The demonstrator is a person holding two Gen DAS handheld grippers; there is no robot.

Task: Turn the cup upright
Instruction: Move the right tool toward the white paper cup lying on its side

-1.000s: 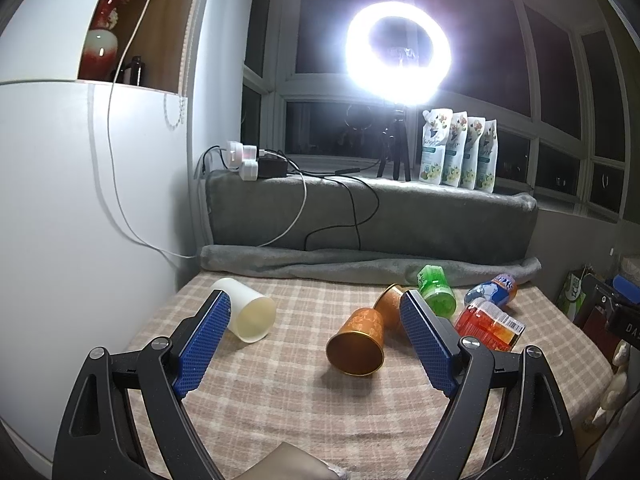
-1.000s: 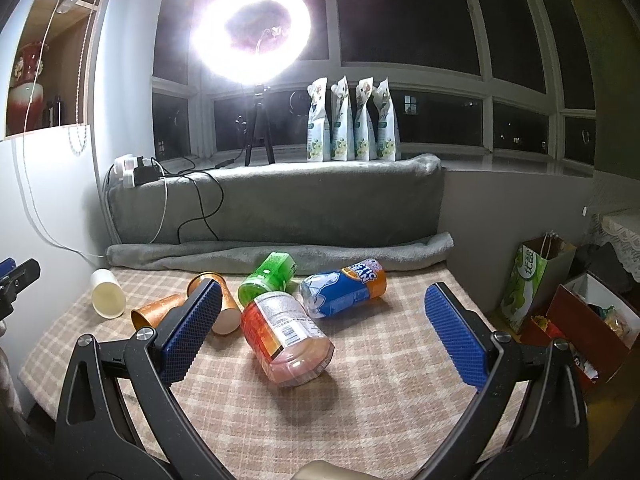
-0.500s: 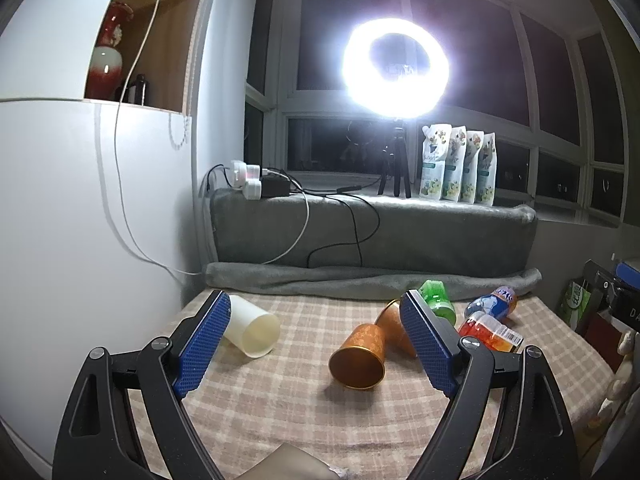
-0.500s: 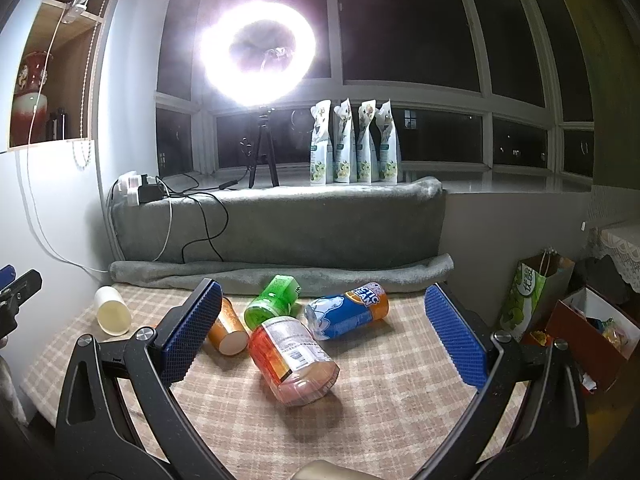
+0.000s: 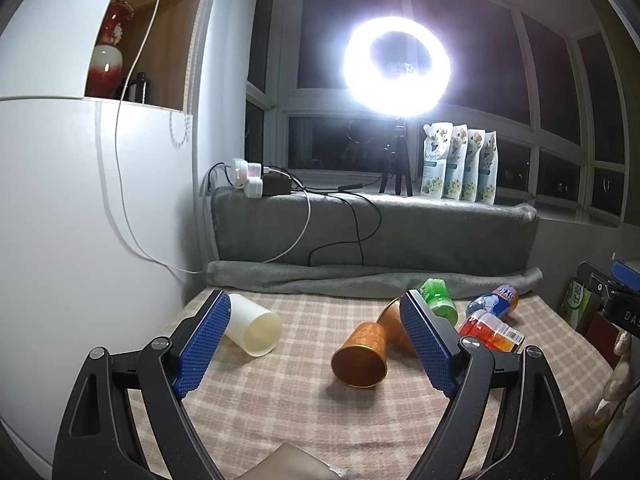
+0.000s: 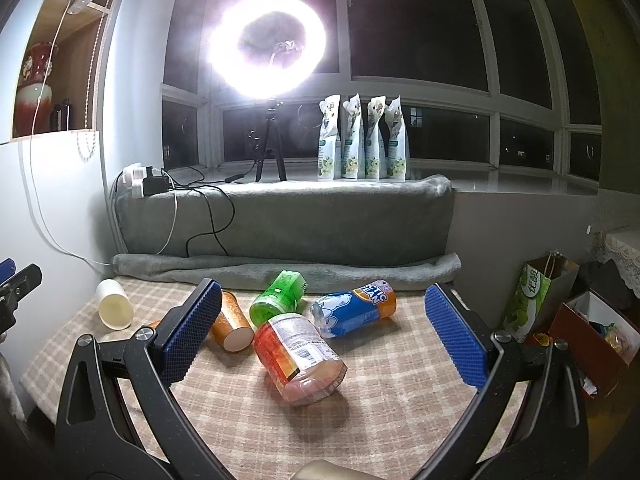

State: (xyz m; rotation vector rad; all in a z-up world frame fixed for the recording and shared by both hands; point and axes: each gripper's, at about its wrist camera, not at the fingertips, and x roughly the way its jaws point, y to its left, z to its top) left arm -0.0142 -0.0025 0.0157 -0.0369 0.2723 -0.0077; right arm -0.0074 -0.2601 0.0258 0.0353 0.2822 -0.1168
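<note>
Tabletop, covered in beige-and-cream checked cloth, bearing everything below; grey folded blanket along its far edge.

Left gripper, black frame with blue ribbed pads: fingers wide apart, holding nothing, hovering above the near part of the cloth.

Right gripper, same build: fingers wide apart, empty, hovering over the bottles.

Clear plastic jar with orange contents and white label, on its side, between the right fingers in view but not touched.

Blue-and-orange labelled bottle and green plastic bottle, both lying down, beyond the jar.

Copper-coloured metallic cup, on its side, open mouth toward the left camera; lies between the left fingers in view, nearer the right-hand one, well clear of both. Second orange cup lying just behind it, apparently touching.

Cream translucent plastic cup, on its side, just beside the left-hand finger in view.

Step, as judged: approach, no cup yet gripped. Which cup is meant cannot be told; the copper one looks likeliest. Next move calls for lowering, straddling the wall, closing, then rotating mouth-up.
</note>
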